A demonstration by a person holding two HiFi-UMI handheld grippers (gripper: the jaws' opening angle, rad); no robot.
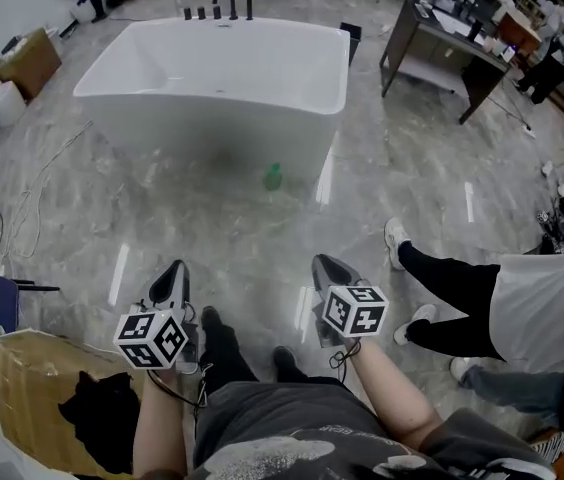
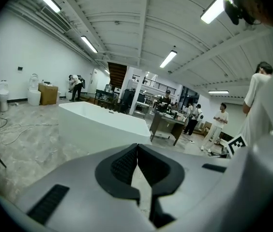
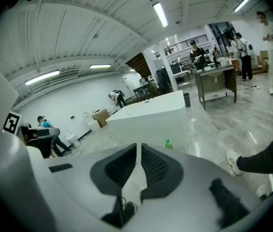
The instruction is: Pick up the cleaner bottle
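Observation:
The cleaner bottle (image 1: 274,176) is small and green and stands on the marble floor against the front wall of a white bathtub (image 1: 212,93). In the right gripper view the bottle (image 3: 168,143) shows just right of the jaw tips, far off. My left gripper (image 1: 175,270) and right gripper (image 1: 322,263) are held low in front of my legs, both well short of the bottle. Each points toward the tub. Both are shut with nothing between the jaws. In the left gripper view, the left gripper (image 2: 137,147) has its pads together, and the bottle is not visible there.
A dark desk (image 1: 440,40) stands at the back right. A person's legs (image 1: 450,288) and shoes stand close on my right. A cardboard box (image 1: 30,388) sits at my left, and cables (image 1: 30,206) trail over the floor on the left.

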